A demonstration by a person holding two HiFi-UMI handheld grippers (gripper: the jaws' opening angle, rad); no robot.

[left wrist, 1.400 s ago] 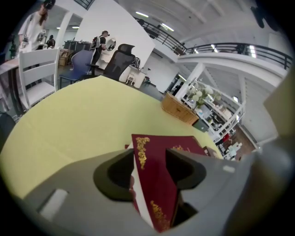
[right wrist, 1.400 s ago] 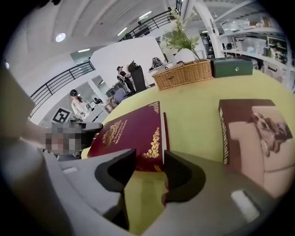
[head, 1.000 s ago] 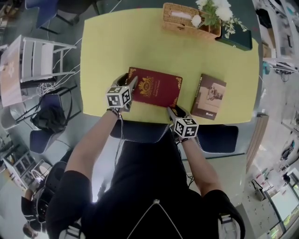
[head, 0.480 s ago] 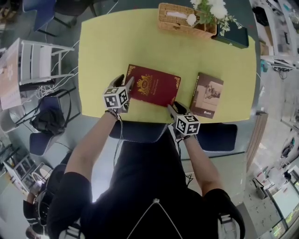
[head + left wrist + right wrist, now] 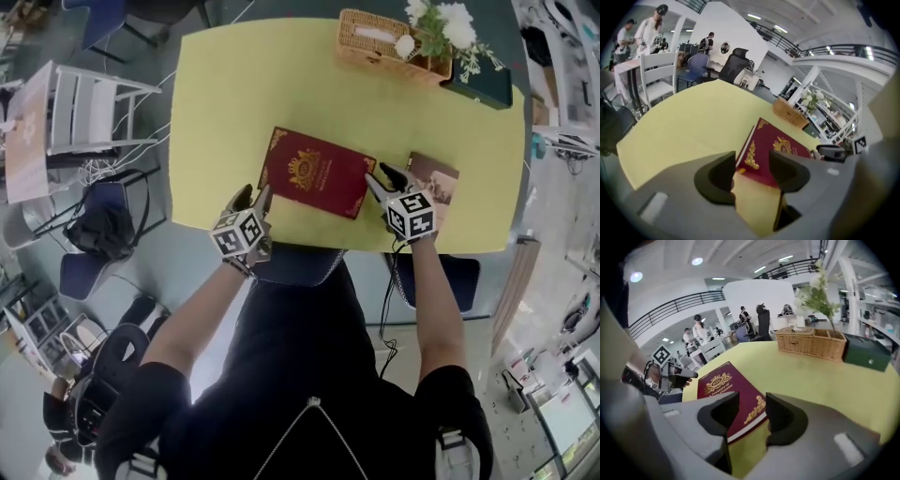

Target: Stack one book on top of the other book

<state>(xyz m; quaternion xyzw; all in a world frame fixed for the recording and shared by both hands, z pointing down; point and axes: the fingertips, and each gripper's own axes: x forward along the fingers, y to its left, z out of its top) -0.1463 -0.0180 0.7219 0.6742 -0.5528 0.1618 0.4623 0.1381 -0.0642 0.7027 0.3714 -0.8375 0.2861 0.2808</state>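
A dark red book with gold print [image 5: 317, 173] lies flat near the front of the yellow table [image 5: 234, 112]. A smaller brown book [image 5: 442, 180] lies to its right, partly behind my right gripper's marker cube. My left gripper [image 5: 255, 202] is open at the table's near edge, just short of the red book's [image 5: 780, 150] near-left corner. My right gripper [image 5: 380, 176] is open between the two books, at the red book's right edge. In the right gripper view that book's [image 5: 724, 385] corner shows through the gap of the jaws [image 5: 752, 404]; the pads do not press on it.
A wicker basket [image 5: 375, 39], white flowers [image 5: 441, 23] and a dark green box [image 5: 483, 84] stand at the table's far right. A white chair [image 5: 89, 112] is left of the table, and a dark chair [image 5: 300, 264] is tucked under its near edge.
My right gripper moved from the table's near edge up and right to the red book's right side. My left gripper drew back from the book's left edge. Both books stayed put.
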